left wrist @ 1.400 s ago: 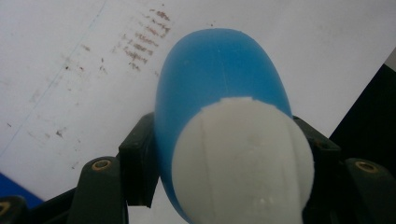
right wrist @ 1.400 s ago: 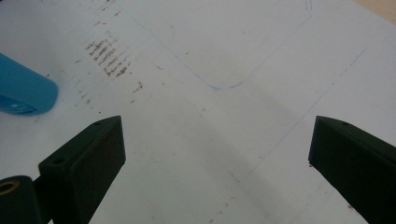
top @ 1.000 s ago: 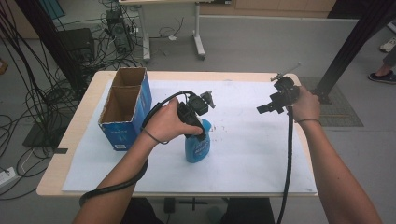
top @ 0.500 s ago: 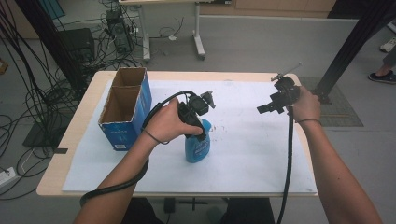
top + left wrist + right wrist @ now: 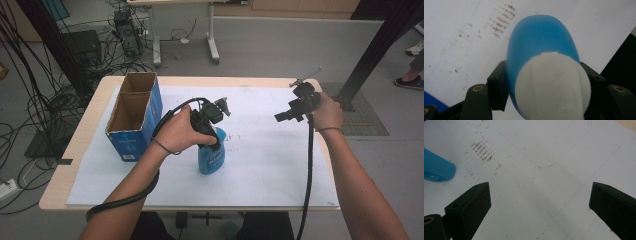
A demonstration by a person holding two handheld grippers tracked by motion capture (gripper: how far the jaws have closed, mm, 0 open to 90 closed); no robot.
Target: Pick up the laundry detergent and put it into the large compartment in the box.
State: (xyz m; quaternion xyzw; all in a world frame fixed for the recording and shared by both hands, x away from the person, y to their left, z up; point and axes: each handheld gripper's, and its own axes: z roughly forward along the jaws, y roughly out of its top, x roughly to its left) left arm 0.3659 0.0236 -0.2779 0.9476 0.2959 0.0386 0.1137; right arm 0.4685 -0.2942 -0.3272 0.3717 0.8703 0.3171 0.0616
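While clamped on blue bottle (image 5: 541, 47) standing on desk (image 5: 280, 150), left claw (image 5: 212, 137); right claw (image 5: 540, 202) apart, raised.

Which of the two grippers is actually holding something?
The left gripper: its jaws clamp the blue bottle. The right gripper hangs open over the paper.

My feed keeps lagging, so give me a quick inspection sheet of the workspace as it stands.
Surface: table under white paper with brown smudges and pen lines.
Job's things: blue bottle with white cap, upright on the paper.
Clutter: open cardboard box at the left.
Grippers: left gripper shut on the bottle near the cap; right gripper open, above bare paper.
Cables: one trails from each gripper; tangle on the floor at the left.
Surroundings: desk legs, black posts, someone's shoes at the far right.
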